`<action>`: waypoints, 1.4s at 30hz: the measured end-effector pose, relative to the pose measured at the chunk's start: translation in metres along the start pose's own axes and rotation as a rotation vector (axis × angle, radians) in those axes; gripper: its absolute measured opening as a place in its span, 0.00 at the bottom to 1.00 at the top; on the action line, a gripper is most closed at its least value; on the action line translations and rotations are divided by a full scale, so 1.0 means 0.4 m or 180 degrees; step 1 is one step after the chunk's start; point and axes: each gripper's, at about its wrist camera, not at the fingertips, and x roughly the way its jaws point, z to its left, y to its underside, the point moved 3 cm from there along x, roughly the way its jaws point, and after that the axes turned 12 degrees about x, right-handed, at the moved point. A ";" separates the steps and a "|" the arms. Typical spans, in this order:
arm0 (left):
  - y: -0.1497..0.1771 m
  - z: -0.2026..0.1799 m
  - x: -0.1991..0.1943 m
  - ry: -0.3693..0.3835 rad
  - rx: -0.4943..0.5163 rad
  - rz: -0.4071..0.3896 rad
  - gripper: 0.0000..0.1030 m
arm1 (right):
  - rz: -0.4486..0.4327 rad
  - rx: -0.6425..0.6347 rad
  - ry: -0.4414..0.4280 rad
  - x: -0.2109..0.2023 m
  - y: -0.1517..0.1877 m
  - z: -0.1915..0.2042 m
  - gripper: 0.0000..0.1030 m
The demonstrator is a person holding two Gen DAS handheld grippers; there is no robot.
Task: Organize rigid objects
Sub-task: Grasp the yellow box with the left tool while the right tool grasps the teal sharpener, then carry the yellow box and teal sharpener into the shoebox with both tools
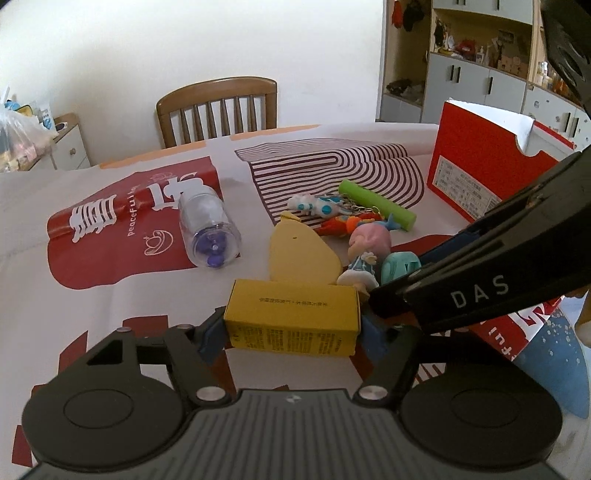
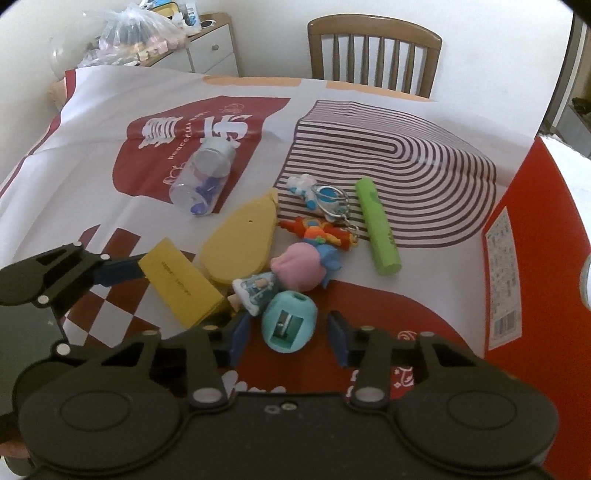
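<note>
My left gripper (image 1: 291, 328) is shut on a small yellow box (image 1: 293, 319), gripping it by its two ends; the box also shows in the right wrist view (image 2: 181, 282). My right gripper (image 2: 290, 334) is open around a teal pencil sharpener (image 2: 290, 319) that lies on the table between its blue fingertips (image 2: 240, 334). A pink-haired doll figure (image 2: 291, 271), a yellow wedge-shaped piece (image 2: 242, 240), a green cylinder (image 2: 376, 227), two keychain figures (image 2: 317, 210) and a clear bottle with purple pieces (image 2: 203, 177) lie in a loose pile beyond.
A red shoebox (image 2: 532, 251) stands open at the right, also in the left wrist view (image 1: 476, 173). The table wears a printed red and white cloth (image 2: 110, 122). A wooden chair (image 2: 373, 51) stands at the far edge. A cabinet with a plastic bag (image 2: 136, 33) is far left.
</note>
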 end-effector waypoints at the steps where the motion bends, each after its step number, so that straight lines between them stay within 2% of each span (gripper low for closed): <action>1: 0.000 0.002 0.000 -0.0002 -0.0012 0.0006 0.70 | -0.0003 0.0002 -0.0004 -0.001 0.001 0.001 0.37; 5: 0.003 0.004 -0.005 -0.0028 -0.0051 0.0033 0.70 | -0.0043 0.0002 0.0017 -0.012 0.005 0.006 0.29; 16: 0.019 0.006 -0.056 -0.0035 -0.0275 0.0117 0.69 | -0.0145 0.0152 0.0015 -0.086 0.031 -0.010 0.28; 24: 0.019 -0.013 -0.120 0.0029 -0.0317 0.0069 0.69 | -0.0174 0.0104 0.0087 -0.171 0.056 -0.012 0.29; 36: -0.059 -0.058 -0.258 0.0032 -0.0404 -0.0061 0.69 | -0.0385 0.0213 0.0028 -0.342 0.070 -0.058 0.29; 42: -0.108 -0.093 -0.304 0.0032 -0.0355 -0.0021 0.69 | -0.0492 0.0219 0.0050 -0.422 0.072 -0.106 0.29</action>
